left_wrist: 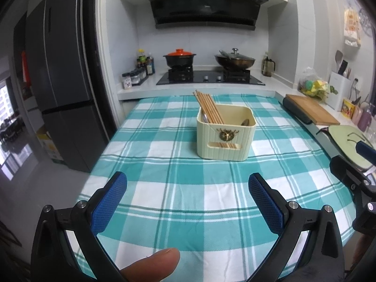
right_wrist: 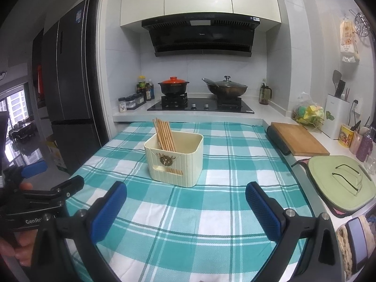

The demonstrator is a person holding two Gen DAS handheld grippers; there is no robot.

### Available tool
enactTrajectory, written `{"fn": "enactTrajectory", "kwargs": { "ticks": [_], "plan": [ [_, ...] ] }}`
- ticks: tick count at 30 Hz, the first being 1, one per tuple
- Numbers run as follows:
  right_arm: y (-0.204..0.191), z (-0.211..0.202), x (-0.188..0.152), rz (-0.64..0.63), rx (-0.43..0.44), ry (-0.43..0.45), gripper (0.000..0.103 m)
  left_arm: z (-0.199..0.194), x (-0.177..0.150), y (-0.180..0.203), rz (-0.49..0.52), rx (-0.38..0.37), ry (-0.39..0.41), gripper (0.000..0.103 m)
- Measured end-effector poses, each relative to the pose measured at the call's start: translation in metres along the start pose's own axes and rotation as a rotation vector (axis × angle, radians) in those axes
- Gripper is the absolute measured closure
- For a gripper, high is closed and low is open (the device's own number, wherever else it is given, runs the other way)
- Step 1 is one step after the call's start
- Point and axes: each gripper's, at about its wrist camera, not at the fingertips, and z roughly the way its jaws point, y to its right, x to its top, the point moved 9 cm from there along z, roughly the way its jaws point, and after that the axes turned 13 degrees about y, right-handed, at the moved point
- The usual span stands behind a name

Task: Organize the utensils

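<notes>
A cream ribbed utensil holder (left_wrist: 225, 138) (right_wrist: 175, 162) stands upright on the teal checked cloth. A bundle of wooden chopsticks (left_wrist: 208, 105) (right_wrist: 164, 135) leans out of its back left corner, and metal spoon bowls (left_wrist: 245, 122) show inside in the left wrist view. My left gripper (left_wrist: 187, 183) hovers open over the cloth, short of the holder, with nothing between its blue pads. My right gripper (right_wrist: 186, 191) is open too, empty, just in front of the holder and slightly to its right. Each view catches the other gripper at its edge.
A wooden cutting board (right_wrist: 297, 138) and a green lid with glasses (right_wrist: 340, 181) lie along the right counter. Behind the cloth is a stove with a red-lidded pot (left_wrist: 179, 57) and a wok (left_wrist: 235, 61). A dark fridge (left_wrist: 63, 82) stands left. A thumb (left_wrist: 152, 265) shows at the bottom.
</notes>
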Motion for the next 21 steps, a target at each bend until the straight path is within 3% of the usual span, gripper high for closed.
{"fn": "enactTrajectory", "kwargs": {
  "ticks": [21],
  "plan": [
    [-0.015,-0.004,-0.001,-0.019,0.045,-0.026,0.000,-0.006,0.008,0.001,-0.005,-0.017,0.010,0.000]
  ]
}}
